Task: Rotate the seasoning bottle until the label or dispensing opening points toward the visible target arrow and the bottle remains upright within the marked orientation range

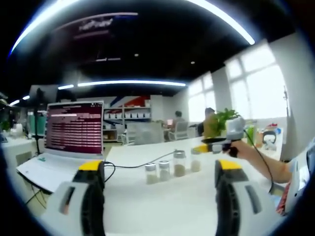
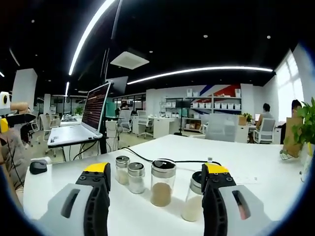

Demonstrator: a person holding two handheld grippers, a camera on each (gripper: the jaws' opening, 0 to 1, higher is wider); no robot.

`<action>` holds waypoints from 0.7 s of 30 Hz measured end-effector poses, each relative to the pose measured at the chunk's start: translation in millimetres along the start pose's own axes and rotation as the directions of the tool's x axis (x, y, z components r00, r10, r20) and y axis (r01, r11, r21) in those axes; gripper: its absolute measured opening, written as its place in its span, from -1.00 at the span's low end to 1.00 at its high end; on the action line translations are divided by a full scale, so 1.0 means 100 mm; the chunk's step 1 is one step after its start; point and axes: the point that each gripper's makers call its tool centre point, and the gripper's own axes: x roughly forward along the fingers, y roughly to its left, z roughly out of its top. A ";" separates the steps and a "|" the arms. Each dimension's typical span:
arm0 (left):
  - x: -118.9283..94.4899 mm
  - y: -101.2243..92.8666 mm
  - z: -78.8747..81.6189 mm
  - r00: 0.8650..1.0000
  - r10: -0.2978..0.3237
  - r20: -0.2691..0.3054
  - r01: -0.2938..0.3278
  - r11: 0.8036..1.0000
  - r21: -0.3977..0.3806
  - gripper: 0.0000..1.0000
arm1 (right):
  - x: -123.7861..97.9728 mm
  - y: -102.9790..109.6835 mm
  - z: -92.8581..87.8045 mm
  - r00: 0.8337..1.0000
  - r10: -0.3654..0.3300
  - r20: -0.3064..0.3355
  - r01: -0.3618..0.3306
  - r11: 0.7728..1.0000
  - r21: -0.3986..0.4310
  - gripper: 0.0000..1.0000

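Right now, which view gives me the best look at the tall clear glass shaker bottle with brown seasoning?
The right gripper view: the tall clear glass shaker bottle with brown seasoning stands close and large between the raised jaws, lid and contents plain. The left gripper view shows it small and distant in the row.

Four bottles stand in a row on the table, laptop behind.

L gripper hung above white table, jaws wide apart, nothing btwn them. Four seasoning bottles stood upright in a row past the jaws. Black cable ran behind them. Open laptop at left. R gripper came in from right, near rightmost bottle.
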 end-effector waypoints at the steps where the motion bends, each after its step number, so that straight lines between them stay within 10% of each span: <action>1: 0.00 0.00 0.00 1.000 0.000 0.000 0.000 1.000 0.000 0.97 | 0.01 0.01 -0.01 1.000 0.000 -0.005 0.000 1.000 -0.010 0.52; 21: -0.01 0.07 -0.01 1.000 0.018 0.000 -0.018 0.999 -0.028 0.97 | 0.34 -0.13 0.00 0.998 -0.053 0.012 0.054 0.998 -0.019 0.44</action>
